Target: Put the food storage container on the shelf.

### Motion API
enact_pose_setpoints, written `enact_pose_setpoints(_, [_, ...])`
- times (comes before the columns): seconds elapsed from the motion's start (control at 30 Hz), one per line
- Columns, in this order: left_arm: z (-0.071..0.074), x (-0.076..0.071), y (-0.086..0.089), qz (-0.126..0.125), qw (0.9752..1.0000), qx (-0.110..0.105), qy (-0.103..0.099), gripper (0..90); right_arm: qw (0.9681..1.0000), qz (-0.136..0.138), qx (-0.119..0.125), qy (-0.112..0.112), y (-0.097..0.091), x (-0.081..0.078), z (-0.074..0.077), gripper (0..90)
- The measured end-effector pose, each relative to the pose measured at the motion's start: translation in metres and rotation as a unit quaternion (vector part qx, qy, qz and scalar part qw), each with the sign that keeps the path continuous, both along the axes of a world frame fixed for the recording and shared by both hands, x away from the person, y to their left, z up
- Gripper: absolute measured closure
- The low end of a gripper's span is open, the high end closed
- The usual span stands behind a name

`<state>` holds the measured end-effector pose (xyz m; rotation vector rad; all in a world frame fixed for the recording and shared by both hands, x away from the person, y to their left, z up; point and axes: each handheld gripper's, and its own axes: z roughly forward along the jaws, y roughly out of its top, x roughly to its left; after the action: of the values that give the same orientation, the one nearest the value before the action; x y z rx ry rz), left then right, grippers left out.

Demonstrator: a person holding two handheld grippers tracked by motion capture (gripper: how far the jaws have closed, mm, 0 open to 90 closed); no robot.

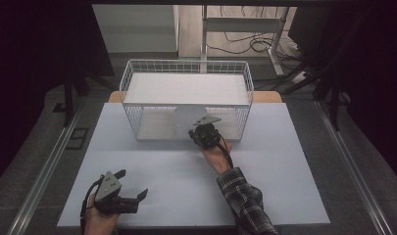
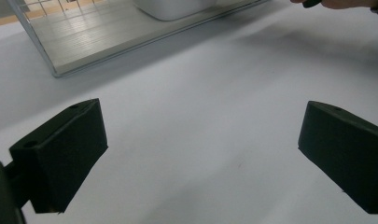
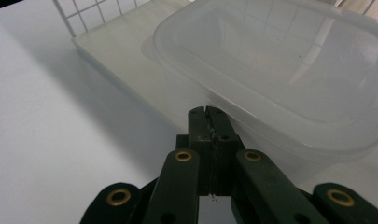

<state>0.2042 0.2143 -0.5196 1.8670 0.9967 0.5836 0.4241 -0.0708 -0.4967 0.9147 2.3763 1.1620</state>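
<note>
A clear plastic container [image 3: 280,70] sits at the open front of a white wire rack's lower shelf [image 3: 112,46]; in the high view the container [image 1: 187,117] is a pale rounded shape there. My right gripper [image 3: 208,112] is shut, its tips pinched on the container's near rim. From above, the right gripper [image 1: 200,131] is right at the rack's front. My left gripper [image 1: 132,188] rests near the table's front left corner, jaws wide open with nothing between them. In the left gripper view the left gripper [image 2: 200,149] looks across bare table toward the rack [image 2: 84,37].
The wire rack [image 1: 186,66] stands at the back middle of the white table [image 1: 152,166], its upper shelf bare. A desk frame and cables [image 1: 245,44] lie on the floor behind. Metal rails [image 1: 44,166] run along both sides of the table.
</note>
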Motion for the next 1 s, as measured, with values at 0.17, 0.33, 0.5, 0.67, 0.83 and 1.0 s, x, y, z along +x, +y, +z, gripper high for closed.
enact_pose_setpoints(0.17, [0.0,0.0,0.001,0.002,1.0,-0.004,-0.001,1.1,1.0,-0.003,-0.004,0.0,0.005,0.007,0.0,89.3])
enact_pose_setpoints(0.33, [0.0,0.0,0.0,0.001,1.0,-0.003,0.001,1.2,0.9999,-0.011,-0.001,0.003,0.006,0.014,0.0,89.3])
enact_pose_setpoints(0.5, [0.0,0.0,0.0,0.003,1.0,-0.001,0.0,1.4,0.9998,-0.014,-0.008,0.008,0.007,0.019,-0.004,89.2])
enact_pose_setpoints(0.67, [0.0,0.001,0.001,0.007,1.0,0.002,0.003,1.1,0.9997,-0.015,0.001,0.017,0.003,0.016,-0.006,76.8])
enact_pose_setpoints(0.83, [-0.001,0.001,0.0,0.003,1.0,0.001,0.009,1.1,0.9999,0.0,-0.01,0.01,0.006,0.008,-0.004,54.8])
enact_pose_setpoints(1.0, [-0.002,0.002,-0.002,-0.006,0.9998,0.002,0.016,1.4,0.9996,0.009,-0.025,0.0,0.008,0.0,-0.002,44.0])
